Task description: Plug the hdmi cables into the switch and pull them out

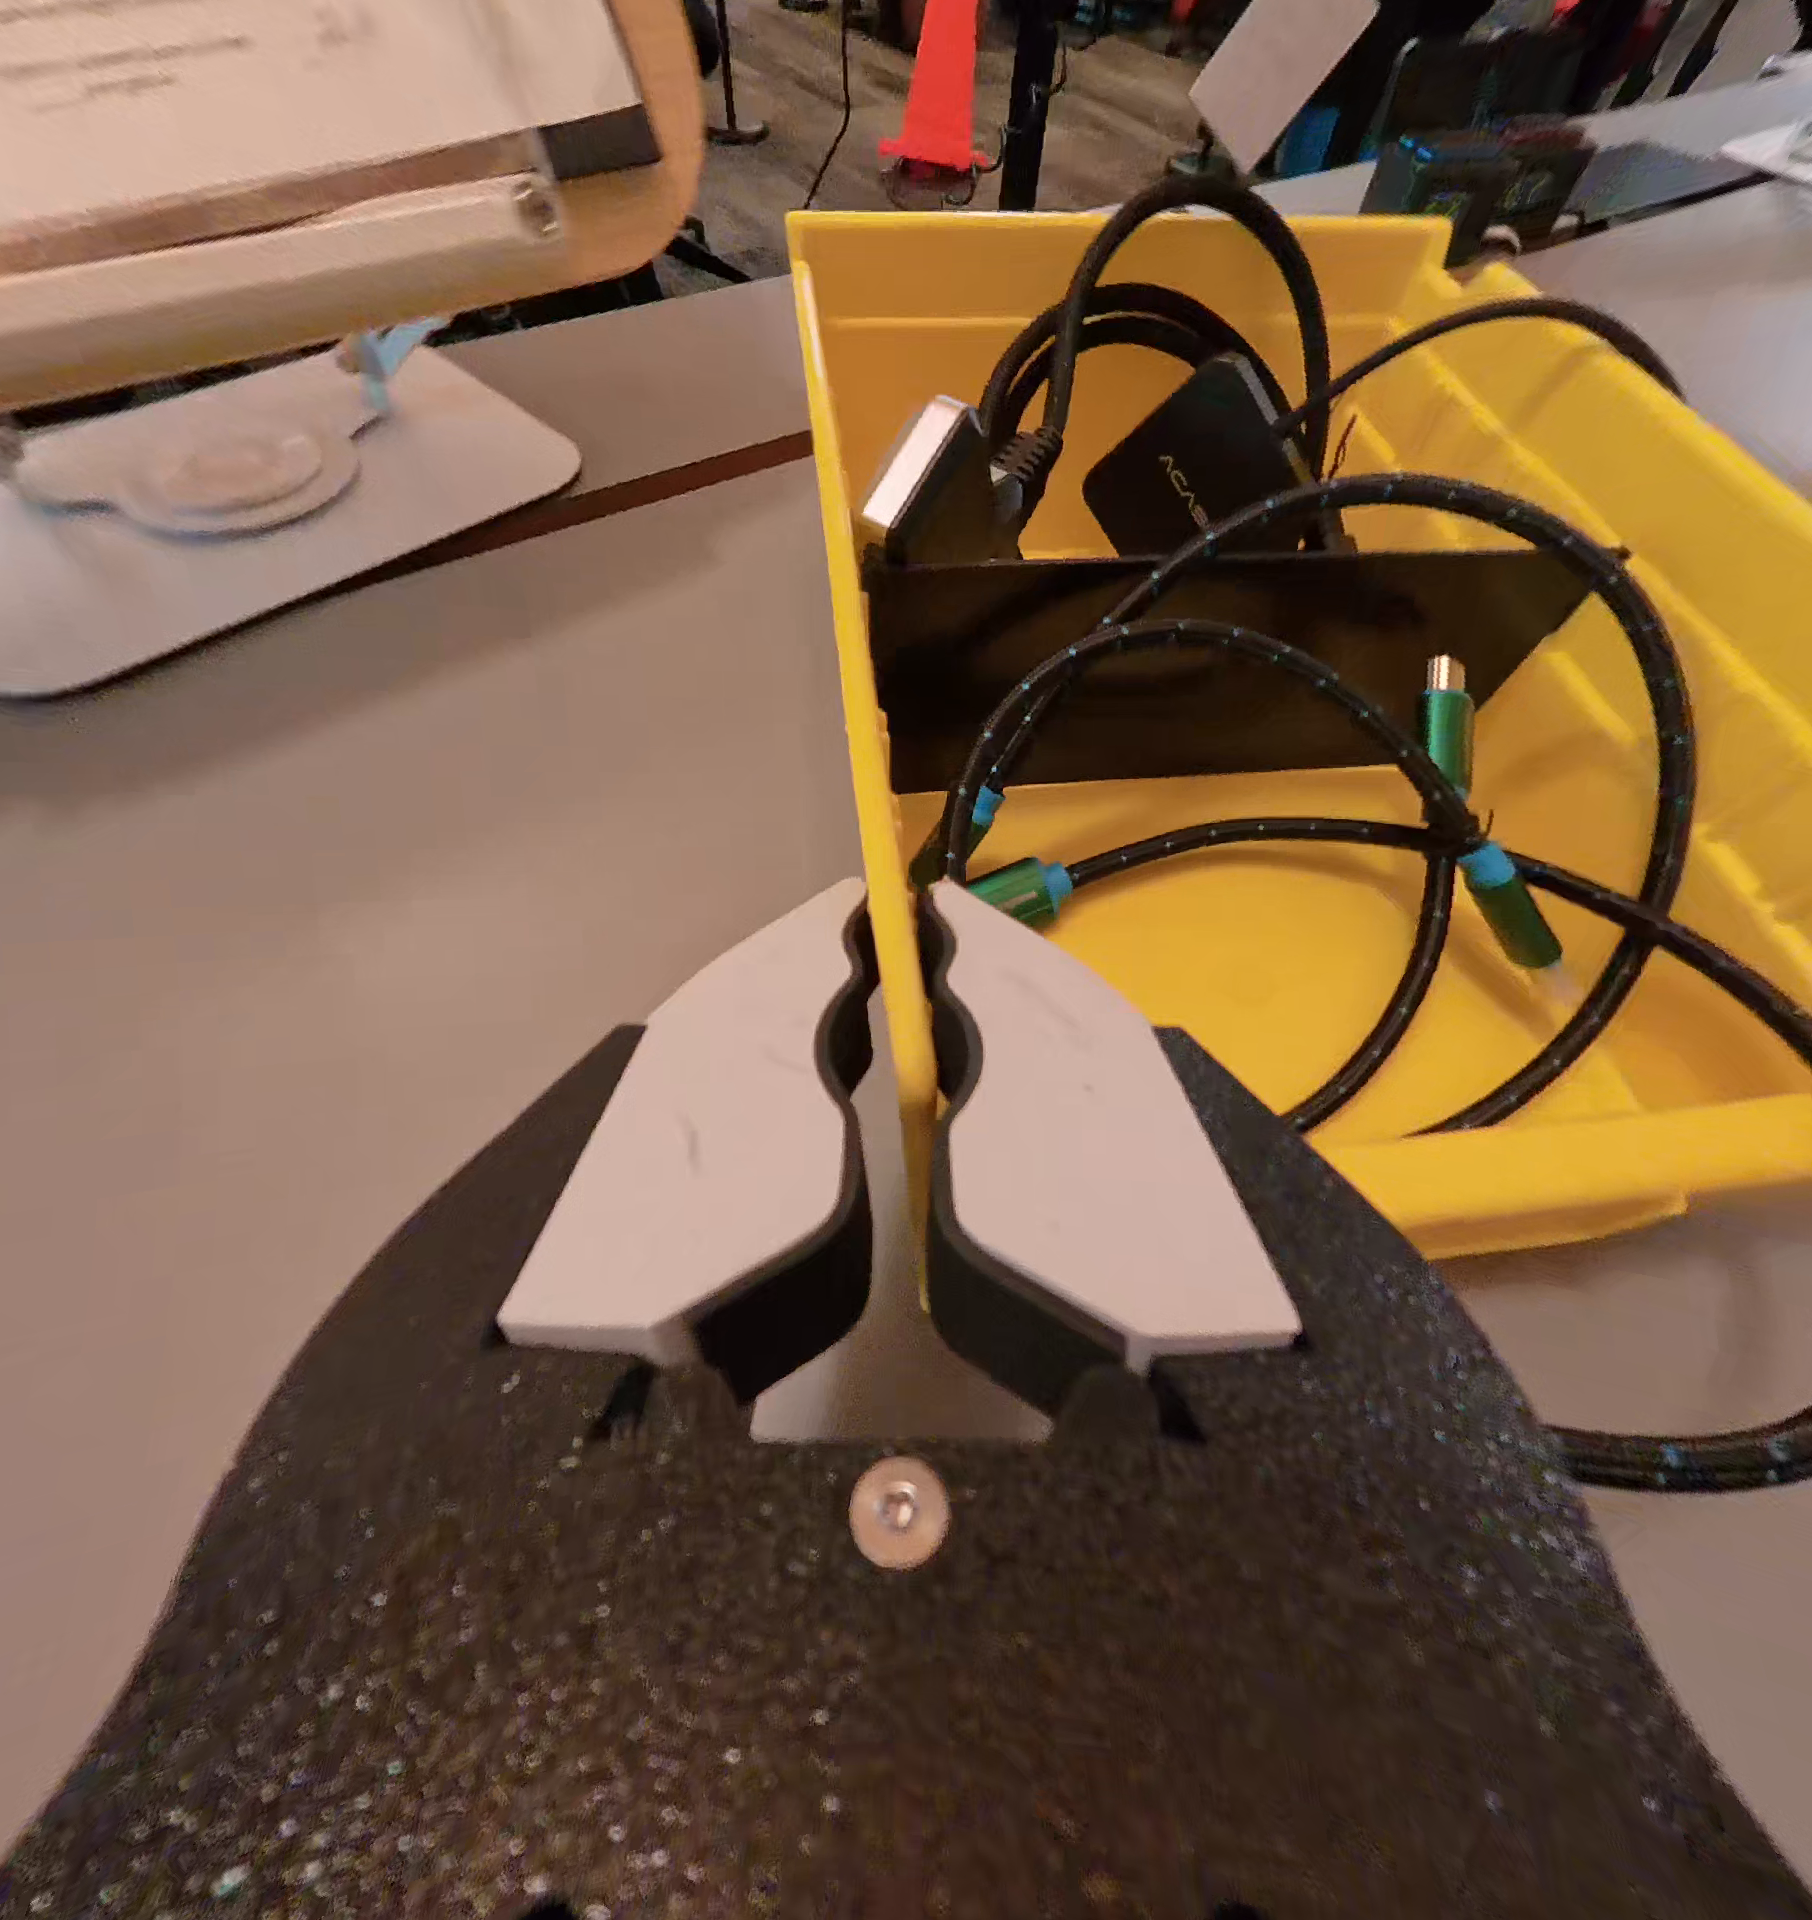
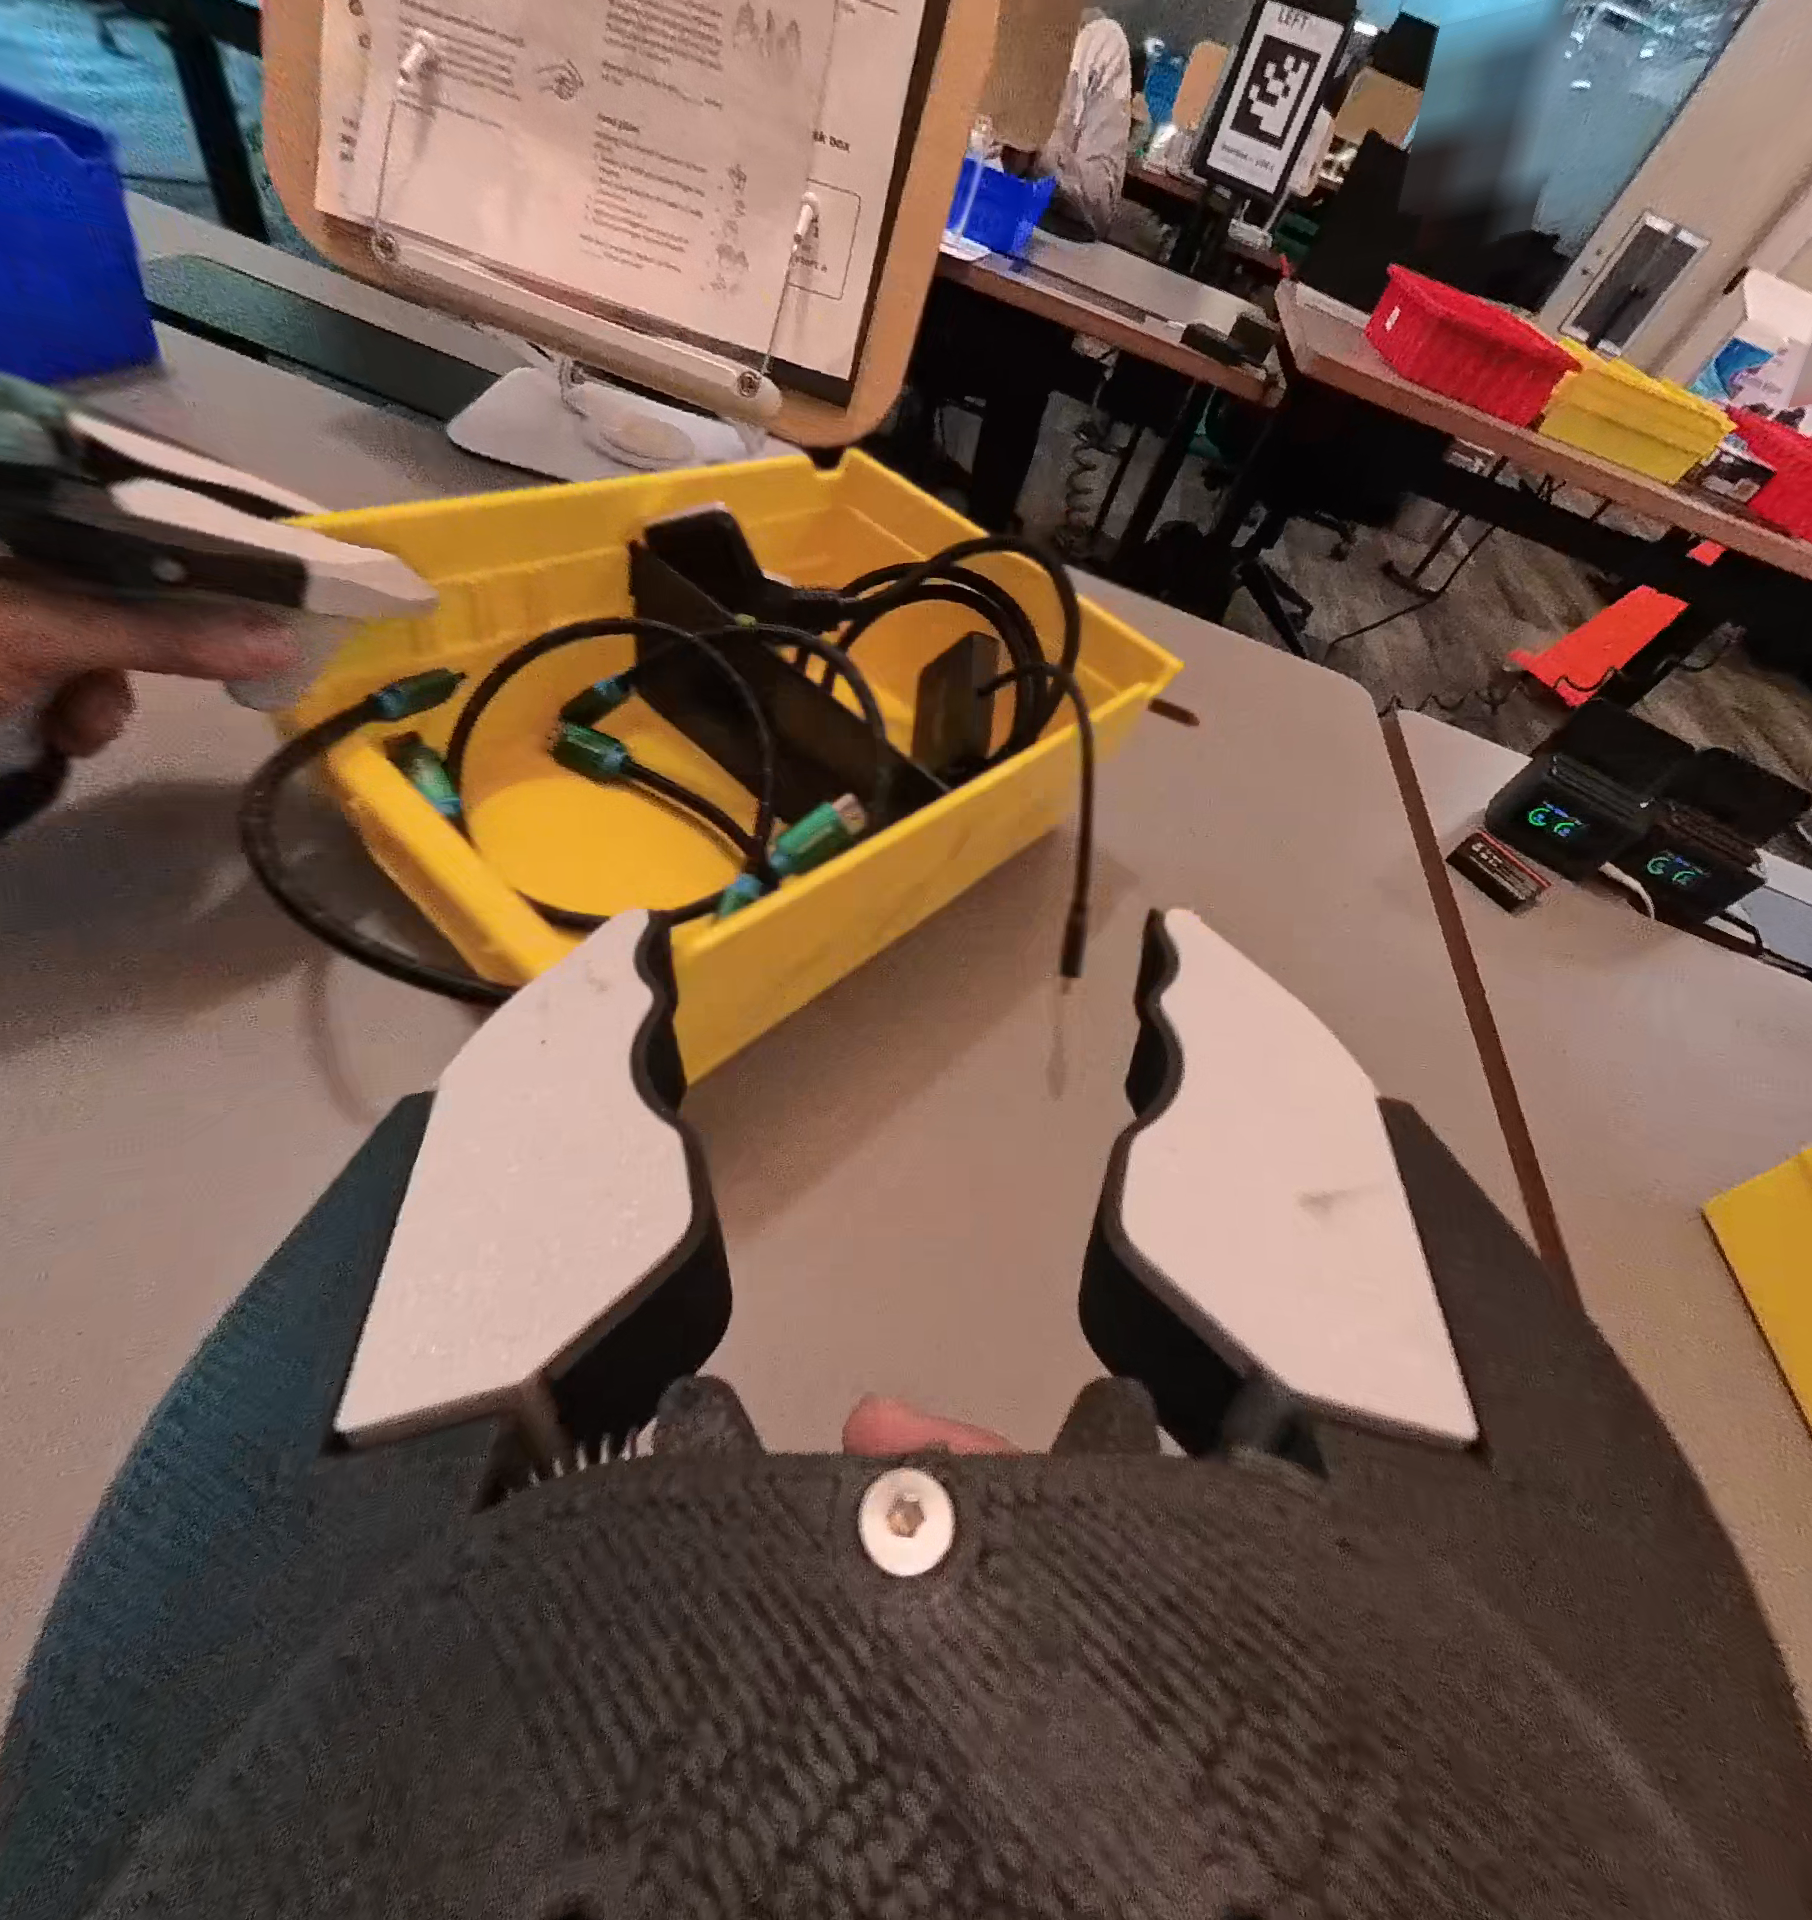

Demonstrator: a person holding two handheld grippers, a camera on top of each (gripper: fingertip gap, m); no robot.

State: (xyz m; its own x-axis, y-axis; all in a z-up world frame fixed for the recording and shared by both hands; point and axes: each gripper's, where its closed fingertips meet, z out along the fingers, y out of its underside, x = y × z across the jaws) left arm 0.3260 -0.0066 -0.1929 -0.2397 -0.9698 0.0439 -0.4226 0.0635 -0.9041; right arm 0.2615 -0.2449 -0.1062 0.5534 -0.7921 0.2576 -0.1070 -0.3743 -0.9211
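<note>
A yellow bin (image 1: 1567, 1174) on the grey table holds black braided HDMI cables with green plugs (image 1: 1444, 722), a black divider (image 1: 1224, 613) and behind it the black switch (image 1: 1193, 457) beside a silver-edged box (image 1: 923, 468). My left gripper (image 1: 897, 904) is shut on the bin's left side wall near its front corner. In the right wrist view the bin (image 2: 881, 925) lies ahead, with green plugs (image 2: 819, 826) and the switch (image 2: 959, 691) inside. My right gripper (image 2: 902, 935) is open and empty above the table, just in front of the bin. The left gripper (image 2: 362, 592) shows at the bin's left side.
One braided cable (image 1: 1712, 1455) trails out of the bin onto the table. A thin black cable end (image 2: 1071, 951) hangs over the bin's near wall. A document stand (image 2: 611, 208) is behind the bin. Battery chargers (image 2: 1629, 821) and a yellow piece (image 2: 1795, 1268) are at the right.
</note>
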